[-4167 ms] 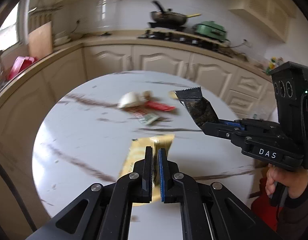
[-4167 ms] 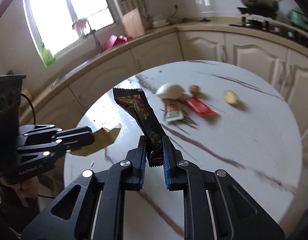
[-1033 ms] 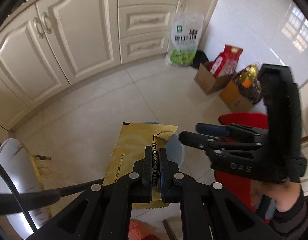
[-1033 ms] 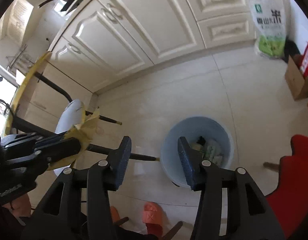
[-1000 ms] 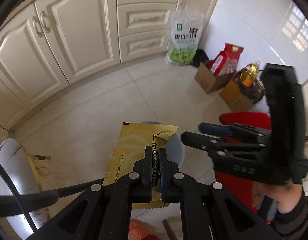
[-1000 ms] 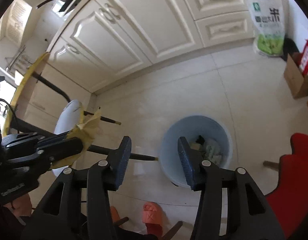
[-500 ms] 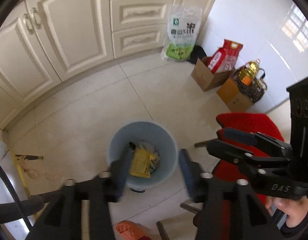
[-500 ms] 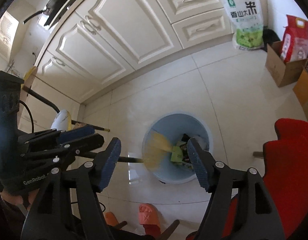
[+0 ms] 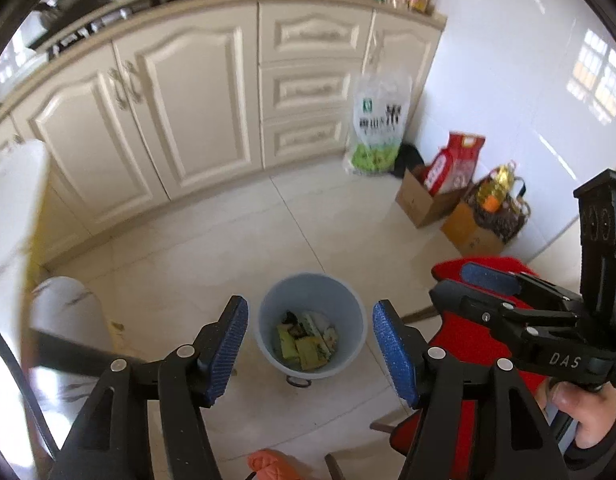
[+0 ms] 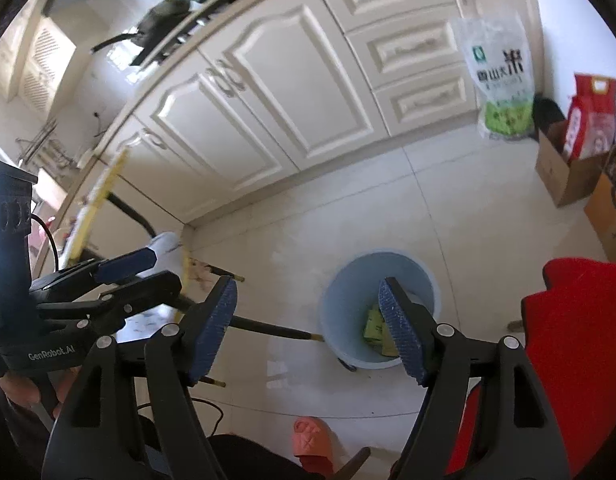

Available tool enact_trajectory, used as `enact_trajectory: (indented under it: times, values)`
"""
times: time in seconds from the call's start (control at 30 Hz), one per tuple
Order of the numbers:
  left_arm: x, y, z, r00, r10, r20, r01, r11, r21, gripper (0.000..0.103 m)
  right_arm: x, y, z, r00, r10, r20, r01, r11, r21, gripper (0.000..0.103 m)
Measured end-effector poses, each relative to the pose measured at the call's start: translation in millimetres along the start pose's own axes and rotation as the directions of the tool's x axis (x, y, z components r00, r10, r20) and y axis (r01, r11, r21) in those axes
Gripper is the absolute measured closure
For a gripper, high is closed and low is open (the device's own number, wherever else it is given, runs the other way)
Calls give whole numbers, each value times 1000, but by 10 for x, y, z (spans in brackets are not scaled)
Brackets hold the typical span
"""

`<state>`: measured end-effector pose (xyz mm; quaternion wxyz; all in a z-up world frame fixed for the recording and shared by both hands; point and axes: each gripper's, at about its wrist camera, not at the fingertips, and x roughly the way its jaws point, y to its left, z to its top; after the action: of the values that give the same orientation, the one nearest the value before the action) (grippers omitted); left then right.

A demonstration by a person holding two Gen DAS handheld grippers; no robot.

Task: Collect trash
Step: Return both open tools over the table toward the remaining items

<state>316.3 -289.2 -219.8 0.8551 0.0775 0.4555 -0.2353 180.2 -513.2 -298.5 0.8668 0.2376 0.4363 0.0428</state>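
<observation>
Wrappers lie inside our round pale-blue plastic bin on the floor. Our left gripper and right gripper are opening, nothing between them; we should lift clear before returning to the surface.

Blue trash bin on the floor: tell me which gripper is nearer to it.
Cannot tell; neither is clearly nearer. The left gripper hangs above the blue trash bin, jaws opening and empty. The right gripper hangs above it too, jaws opening and empty.
</observation>
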Motion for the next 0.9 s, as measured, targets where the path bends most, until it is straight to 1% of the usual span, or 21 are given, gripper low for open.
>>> enact_trajectory:
  times: [0.03,0.07,0.1,0.2,0.23,0.27,0.3,0.4,0.47,0.5,0.57,0.6,0.63,0.67,0.77,0.8,0.83,0.87,0.9]
  values:
    - [-143,3,-35,1000,7,23,-7,1000,-3,38,-83,103,7,1000,-1,15,1,1000,-16,26]
    - [-279,21,-106,999,16,38,-16,1000,-2,38,-153,201,16,1000,-2,29,3,1000,-29,24]
    - [-495,33,-194,997,31,66,-31,1000,1,37,-227,308,27,999,3,43,-1,999,-43,22]
    - [-980,96,-416,992,47,119,-47,999,-1,34,-450,684,63,996,23,84,-15,995,-95,21]
    - [-1163,130,-502,988,58,143,-58,998,-6,33,-524,847,76,995,33,98,-21,993,-120,19]
    - [-1406,183,-626,983,70,172,-68,998,-14,31,-590,1018,93,993,45,109,-29,989,-143,17]
    - [-1533,212,-694,980,76,186,-74,997,-18,25,-646,1180,102,991,56,122,-35,986,-165,13]
    - [-2165,436,-1026,959,128,254,-116,991,-62,21,-761,1628,151,986,87,142,-52,971,-232,13]
    - [-2461,540,-1205,949,151,276,-131,987,-90,15,-820,1971,182,981,115,154,-69,959,-276,12]
    - [-2621,587,-1302,939,172,296,-145,983,-109,13,-832,2148,195,979,130,156,-79,951,-298,10]
    - [-2985,749,-1533,914,227,337,-185,971,-152,8,-832,2501,231,976,153,154,-92,934,-345,7]
    - [-3141,839,-1645,900,259,351,-208,962,-177,7,-818,2683,242,975,165,149,-99,923,-373,7]
    - [-3211,905,-1700,892,277,359,-219,956,-193,6,-783,2921,276,975,171,139,-101,906,-411,7]
    - [-3353,1032,-1815,880,310,361,-241,945,-222,6,-763,3050,289,976,171,138,-97,899,-428,6]
    - [-3551,1330,-2018,858,377,348,-282,913,-294,6,-583,3594,396,978,180,110,-101,857,-505,6]
    - [-3642,1491,-2122,848,411,334,-300,893,-336,6,-532,3712,401,979,176,104,-97,847,-523,6]
    - [-3673,1581,-2167,843,430,322,-310,879,-363,6,-422,3905,431,980,174,92,-95,827,-554,6]
    - [-3698,1691,-2198,841,444,310,-314,866,-389,6,-362,3999,440,981,176,84,-98,816,-569,6]
    - [-3739,1808,-2272,841,452,297,-311,853,-418,6,-262,4133,463,983,173,69,-100,803,-588,6]
